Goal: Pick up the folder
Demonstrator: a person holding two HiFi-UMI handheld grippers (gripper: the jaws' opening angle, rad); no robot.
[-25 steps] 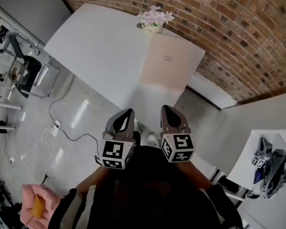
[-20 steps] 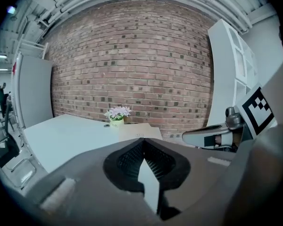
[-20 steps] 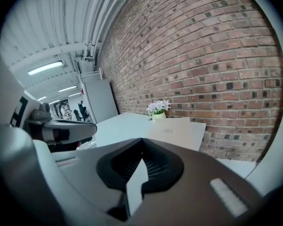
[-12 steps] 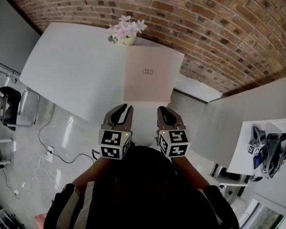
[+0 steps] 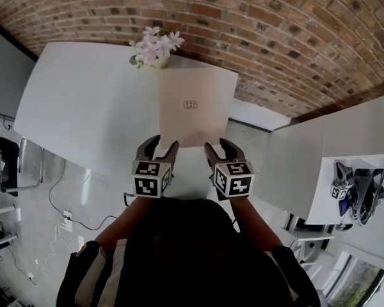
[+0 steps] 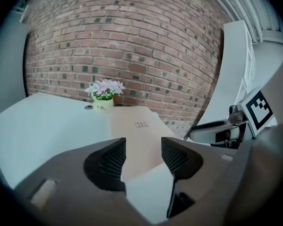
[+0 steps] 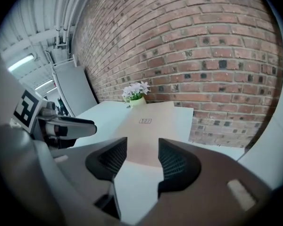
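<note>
A pale pink-beige folder [image 5: 192, 104] with a small printed mark lies flat on the white table [image 5: 83, 101], reaching to the table's right edge. It also shows ahead of the jaws in the left gripper view, folder [image 6: 137, 131], and in the right gripper view, folder [image 7: 148, 126]. My left gripper [image 5: 159, 147] hovers just short of the folder's near edge at its left corner, jaws opening, nothing between them. My right gripper [image 5: 219, 148] hangs beside it at the near right corner, jaws opening and empty too.
A small white pot of pink flowers [image 5: 152, 48] stands at the folder's far left corner, against the brick wall [image 5: 275, 37]. A white side table [image 5: 365, 190] at right carries another gripper and cables. Floor with cables lies to the left.
Both grippers moved forward and down toward the folder's near edge. Their jaws went from shut to parted. The head view swung so the table now sits centred.
</note>
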